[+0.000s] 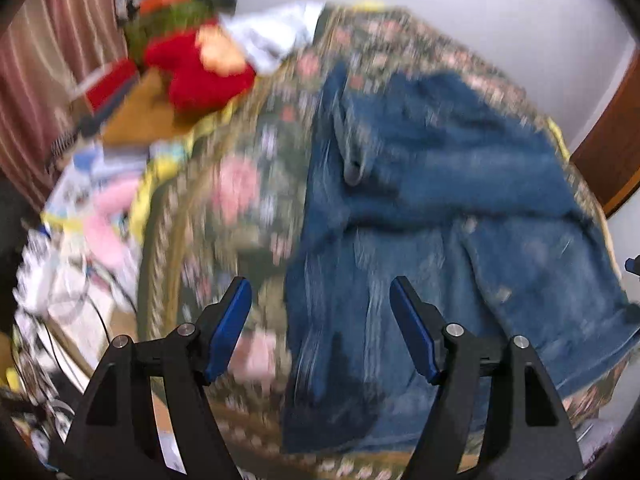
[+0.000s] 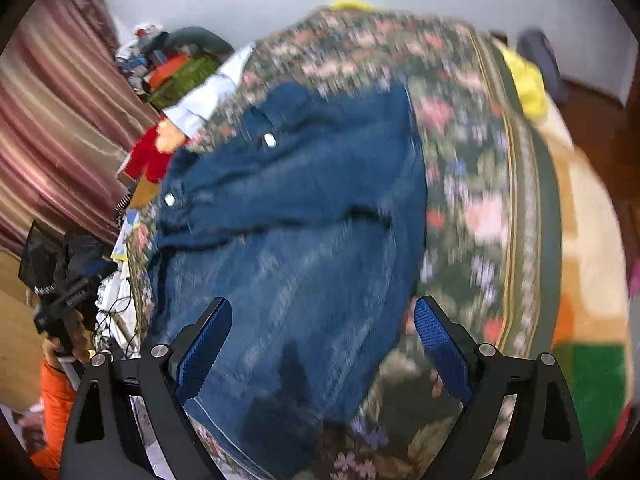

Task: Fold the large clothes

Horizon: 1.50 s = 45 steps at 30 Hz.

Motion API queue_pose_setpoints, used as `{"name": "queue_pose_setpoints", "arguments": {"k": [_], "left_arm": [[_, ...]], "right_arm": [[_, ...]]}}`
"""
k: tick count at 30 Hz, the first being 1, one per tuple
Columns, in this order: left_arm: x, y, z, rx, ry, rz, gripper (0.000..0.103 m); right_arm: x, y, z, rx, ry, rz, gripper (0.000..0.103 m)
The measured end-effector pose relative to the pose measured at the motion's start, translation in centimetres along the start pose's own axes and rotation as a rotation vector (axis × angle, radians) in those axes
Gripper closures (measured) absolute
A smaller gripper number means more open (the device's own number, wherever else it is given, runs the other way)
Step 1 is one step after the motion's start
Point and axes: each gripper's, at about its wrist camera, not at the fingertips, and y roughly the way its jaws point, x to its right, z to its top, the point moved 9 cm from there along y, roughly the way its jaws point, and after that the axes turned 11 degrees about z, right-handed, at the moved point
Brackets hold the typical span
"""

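A large blue denim garment lies spread on a floral bedcover, its upper part folded down over the lower. Both views are blurred. My left gripper hovers above the garment's near left edge, open, with nothing between its blue pads. In the right wrist view the same garment shows two white snap buttons near its far left side. My right gripper hangs open over the garment's near end, where it meets the floral bedcover, and holds nothing.
A red plush toy and a white cloth lie at the bed's far left. Papers and cables crowd the left side below a striped curtain. A hand in an orange sleeve appears at far left.
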Motion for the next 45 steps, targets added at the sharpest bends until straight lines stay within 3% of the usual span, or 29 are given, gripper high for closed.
{"name": "queue_pose_setpoints", "arguments": {"k": [8, 12, 15, 16, 17, 18, 19, 21, 22, 29, 35, 43, 45], "left_arm": [[-1.2, 5.7, -9.1, -0.248, -0.099, -0.037, 0.032], [-1.1, 6.9, -10.7, -0.263, -0.157, -0.063, 0.031], [-0.6, 7.2, -10.8, -0.267, -0.211, -0.089, 0.030], [-0.1, 7.1, -10.7, -0.264, -0.209, -0.105, 0.033], [0.4, 6.9, -10.6, -0.260, -0.195, -0.126, 0.048], [1.1, 6.6, -10.4, -0.256, -0.166, -0.125, 0.049], [1.5, 6.3, -10.0, -0.241, -0.133, -0.101, 0.054], [2.6, 5.6, -9.5, -0.206, -0.071, -0.085, 0.075], [3.1, 5.2, -9.1, -0.191, -0.044, -0.072, 0.079], [5.0, -0.1, -2.8, -0.023, -0.057, -0.125, 0.085], [4.4, -5.5, 6.0, 0.170, -0.101, -0.195, 0.086], [1.9, -5.4, 15.2, 0.238, -0.239, -0.255, 0.089], [2.2, -4.3, 17.3, 0.230, -0.290, -0.296, 0.097]], "right_arm": [[0.6, 1.4, -4.3, -0.079, 0.047, 0.059, 0.013], [0.0, 1.8, -4.9, -0.070, -0.006, 0.047, 0.017], [0.2, 2.4, -4.7, -0.056, -0.003, 0.022, 0.032], [0.1, 2.6, -4.5, -0.049, -0.003, 0.020, 0.043], [0.0, 2.9, -4.5, -0.050, -0.007, 0.027, 0.048], [-0.2, 3.3, -4.3, -0.053, -0.016, 0.028, 0.055], [-0.3, 3.5, -4.1, -0.055, -0.020, 0.026, 0.064], [-0.4, 3.9, -3.9, -0.057, -0.018, 0.025, 0.076], [-0.6, 4.0, -3.6, -0.061, -0.018, 0.038, 0.082], [-1.9, 3.2, -1.1, -0.034, -0.036, 0.102, 0.088], [-3.2, 0.9, 3.6, 0.077, -0.067, 0.130, 0.095], [-1.4, 0.4, 11.2, 0.176, -0.043, 0.110, 0.095], [-0.6, 0.8, 13.3, 0.185, -0.033, 0.095, 0.095]]}}
